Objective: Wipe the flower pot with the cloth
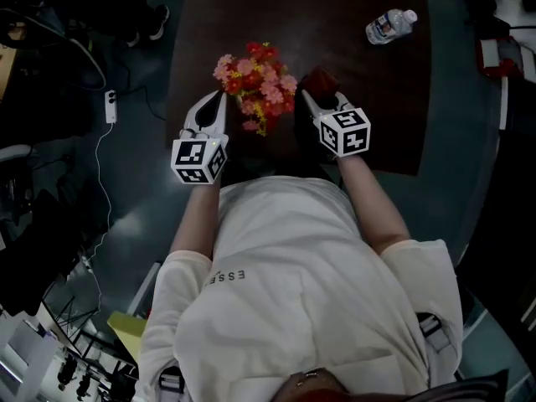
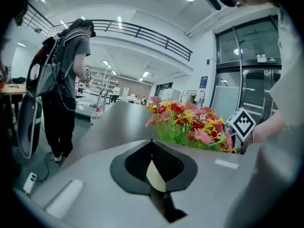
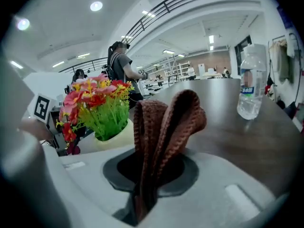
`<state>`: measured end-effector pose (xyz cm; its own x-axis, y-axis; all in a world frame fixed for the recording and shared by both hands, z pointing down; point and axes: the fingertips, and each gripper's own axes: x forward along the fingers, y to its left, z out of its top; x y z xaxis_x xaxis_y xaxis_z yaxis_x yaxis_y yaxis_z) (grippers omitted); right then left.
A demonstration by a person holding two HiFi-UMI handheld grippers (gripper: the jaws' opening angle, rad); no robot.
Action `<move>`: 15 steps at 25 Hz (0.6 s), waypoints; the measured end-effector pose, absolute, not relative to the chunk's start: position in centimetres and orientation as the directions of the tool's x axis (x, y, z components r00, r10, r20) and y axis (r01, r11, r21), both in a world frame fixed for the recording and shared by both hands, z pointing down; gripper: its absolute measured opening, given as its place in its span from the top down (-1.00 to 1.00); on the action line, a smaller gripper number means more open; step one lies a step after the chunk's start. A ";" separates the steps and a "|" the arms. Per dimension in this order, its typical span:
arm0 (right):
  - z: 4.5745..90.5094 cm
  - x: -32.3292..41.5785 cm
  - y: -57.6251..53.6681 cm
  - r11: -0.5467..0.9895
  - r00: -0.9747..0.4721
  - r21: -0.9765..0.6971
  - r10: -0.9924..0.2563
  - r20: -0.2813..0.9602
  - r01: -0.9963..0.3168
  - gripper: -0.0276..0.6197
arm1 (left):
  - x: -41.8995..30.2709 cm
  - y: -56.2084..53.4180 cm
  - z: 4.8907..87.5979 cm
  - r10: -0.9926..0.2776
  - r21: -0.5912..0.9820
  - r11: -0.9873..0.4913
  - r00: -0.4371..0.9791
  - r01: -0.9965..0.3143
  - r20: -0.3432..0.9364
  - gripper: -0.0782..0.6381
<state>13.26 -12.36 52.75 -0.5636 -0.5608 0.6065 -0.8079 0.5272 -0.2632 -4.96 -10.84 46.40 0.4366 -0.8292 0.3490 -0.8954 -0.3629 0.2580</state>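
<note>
Right gripper (image 3: 149, 167), jaws clamped on a folded brown cloth (image 3: 166, 127) standing up from them, left gripper (image 2: 153, 163), jaws pressed together and empty, cream pot (image 3: 116, 136) of flowers (image 3: 95, 101) between both grippers, just left of the cloth, dark worktop (image 3: 247, 144), bottle (image 3: 250, 87) beyond at right

flowers (image 1: 255, 86) blocking the table's near middle, bare tabletop (image 1: 318, 19) beyond; water bottle (image 1: 390, 25) at far right
</note>
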 end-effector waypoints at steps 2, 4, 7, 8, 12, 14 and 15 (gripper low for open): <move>53.0 13.0 -11.4 0.487 -0.508 -0.221 -0.600 0.618 -0.845 0.78 | -5.0 -10.7 46.9 -0.798 0.279 -0.419 0.497 -0.864 0.341 0.74; 53.1 12.7 -10.4 0.430 -0.443 -0.186 -0.640 0.628 -0.884 0.78 | -5.0 -10.5 47.1 -0.759 0.293 -0.479 0.558 -0.827 0.335 0.74; 53.3 11.7 -7.7 0.333 -0.360 -0.170 -0.673 0.646 -0.928 0.78 | -5.6 -9.4 47.0 -0.695 0.294 -0.566 0.638 -0.770 0.332 0.75; 53.3 11.2 -6.7 0.303 -0.341 -0.174 -0.679 0.650 -0.937 0.78 | -5.9 -9.0 46.9 -0.672 0.291 -0.594 0.662 -0.750 0.332 0.75; 53.1 9.2 -3.5 0.186 -0.258 -0.180 -0.714 0.651 -0.966 0.78 | -8.0 -7.5 46.5 -0.591 0.273 -0.687 0.736 -0.674 0.331 0.75; 53.3 8.2 -1.5 0.125 -0.208 -0.171 -0.718 0.664 -0.977 0.78 | -9.1 -6.6 46.2 -0.557 0.262 -0.723 0.764 -0.639 0.327 0.75; 53.5 7.7 -0.5 0.096 -0.188 -0.172 -0.715 0.674 -0.980 0.78 | -9.7 -6.2 46.0 -0.543 0.259 -0.736 0.773 -0.626 0.328 0.75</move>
